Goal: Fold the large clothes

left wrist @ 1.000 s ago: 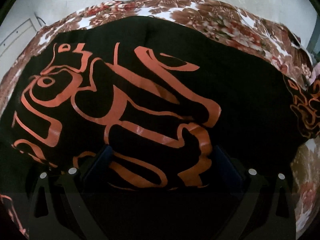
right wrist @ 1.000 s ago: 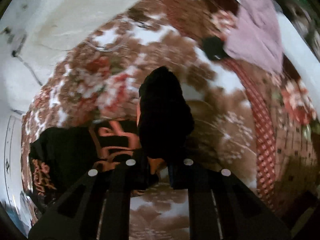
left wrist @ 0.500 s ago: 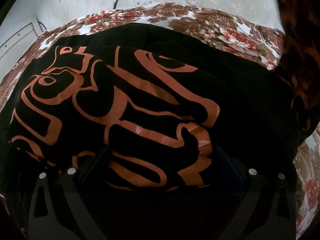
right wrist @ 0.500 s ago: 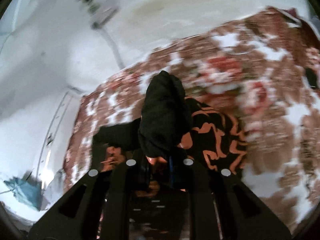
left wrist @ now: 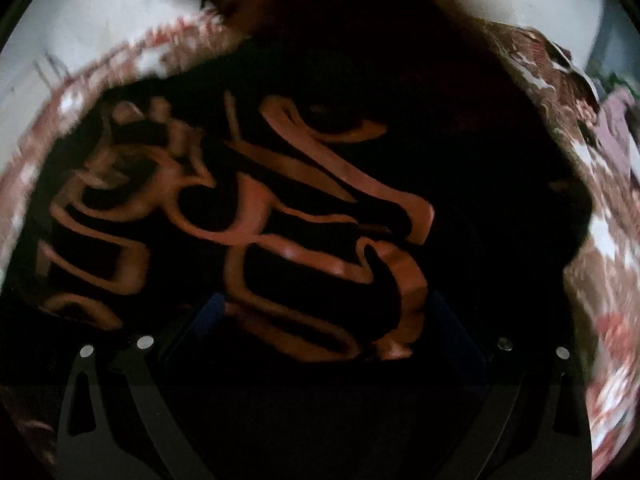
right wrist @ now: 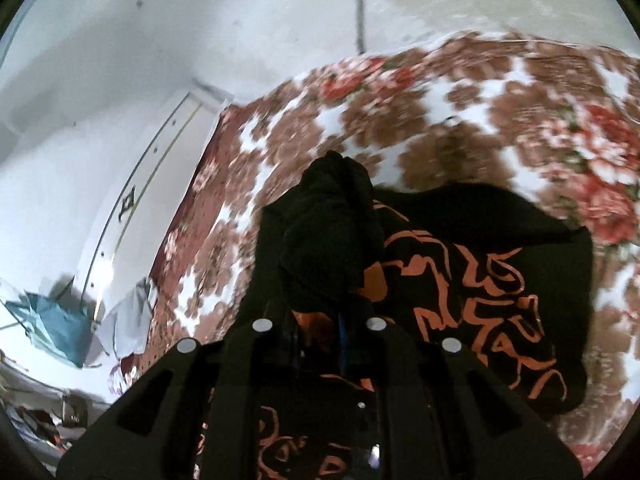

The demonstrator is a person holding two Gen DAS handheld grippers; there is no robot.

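Observation:
A large black garment with orange print (left wrist: 304, 208) lies on a floral bedspread (left wrist: 600, 280). In the left wrist view it fills the frame, and my left gripper (left wrist: 320, 320) is open with its jaws wide apart, low over the print. In the right wrist view my right gripper (right wrist: 320, 312) is shut on a bunched black part of the garment (right wrist: 332, 236) and holds it up above the rest of the garment (right wrist: 500, 292) spread below. A dark, blurred fold of cloth (left wrist: 360, 20) hangs across the top of the left wrist view.
The floral bedspread (right wrist: 440, 112) covers the bed around the garment. A white wall (right wrist: 200, 32) and a white panel (right wrist: 152, 184) stand beyond the bed's edge. Blue and white items (right wrist: 60, 320) lie at the left. A pinkish cloth (left wrist: 616, 128) lies at the far right.
My right gripper has carried the held part of the garment over the spread garment, towards the left gripper. The lifted cloth now shades the top of the left wrist view. The left gripper has barely moved.

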